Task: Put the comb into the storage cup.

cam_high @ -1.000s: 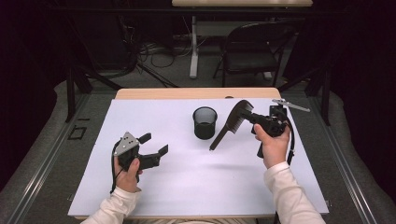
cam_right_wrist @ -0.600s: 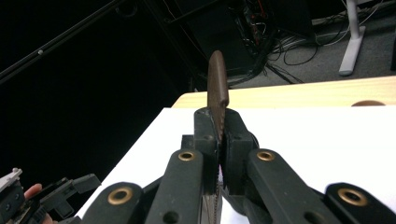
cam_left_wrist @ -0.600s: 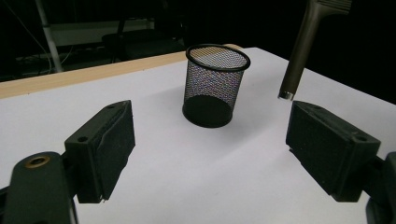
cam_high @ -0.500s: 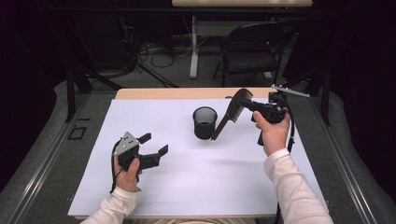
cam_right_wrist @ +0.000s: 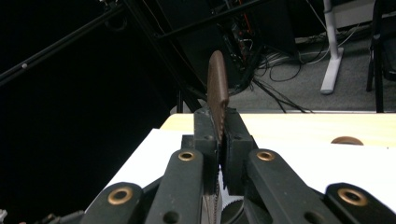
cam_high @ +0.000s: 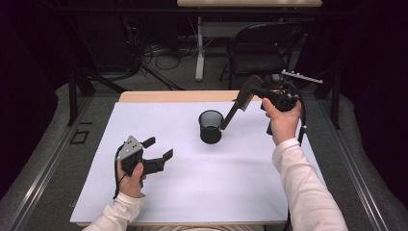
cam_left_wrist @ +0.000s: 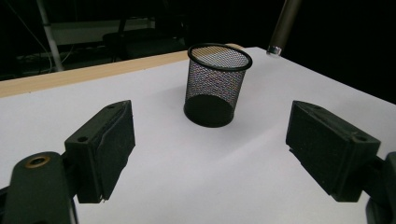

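Two grippers are sharing the work unevenly here. The right gripper (cam_high: 258, 90) is pinching a dark brown comb (cam_high: 239, 103) by its toothed end, its jaws closed tight on the comb's thin edge, as the right gripper view is showing with the comb (cam_right_wrist: 217, 88) standing up between them. The hand is holding it high and tilted, handle pointing down toward the black mesh pen cup (cam_high: 211, 126), probably so the long handle can slide in past the rim; the tip is hanging just beside or at the cup's rim, though the high view is not making clear whether it is already inside. In the left gripper view the handle's lower end (cam_left_wrist: 282, 28) is appearing above and beyond the cup (cam_left_wrist: 217, 84), so it is likely not seated yet.

The left gripper (cam_high: 156, 154) is resting low over the white table sheet (cam_high: 192, 192), jaws spread wide and holding nothing, well apart from the cup, seemingly waiting.

The comb's teeth are mostly hidden by the jaws, and its top is blurring into the dark background behind the table.
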Demonstrator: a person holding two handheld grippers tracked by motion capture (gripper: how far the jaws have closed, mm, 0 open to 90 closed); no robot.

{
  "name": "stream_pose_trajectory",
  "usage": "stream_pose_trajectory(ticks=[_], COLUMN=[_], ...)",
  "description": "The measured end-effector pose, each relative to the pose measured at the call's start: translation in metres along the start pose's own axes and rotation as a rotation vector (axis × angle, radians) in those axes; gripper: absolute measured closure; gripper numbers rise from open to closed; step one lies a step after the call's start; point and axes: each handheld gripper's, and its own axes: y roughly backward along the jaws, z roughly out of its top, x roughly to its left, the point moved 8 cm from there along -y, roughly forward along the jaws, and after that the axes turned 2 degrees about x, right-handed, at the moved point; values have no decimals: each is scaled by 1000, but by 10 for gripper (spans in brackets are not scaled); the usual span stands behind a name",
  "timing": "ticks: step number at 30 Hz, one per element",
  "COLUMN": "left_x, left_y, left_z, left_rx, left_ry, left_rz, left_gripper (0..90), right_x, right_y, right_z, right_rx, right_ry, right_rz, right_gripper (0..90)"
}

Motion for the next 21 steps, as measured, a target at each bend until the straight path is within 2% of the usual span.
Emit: stream_pose_trajectory(ticks=[7, 21], left_x=[0, 0], left_y=[0, 0], left_z=[0, 0], left_rx=[-1, 3], left_ry=[1, -2], left_rz=[0, -4], left_gripper=[156, 156], right_x=[-1, -5], right_y=[-5, -15], right_z=[8, 12], right_rx=[-5, -18], right_ry=[6, -6], right_rz=[-22, -41], right_gripper=[871, 872])
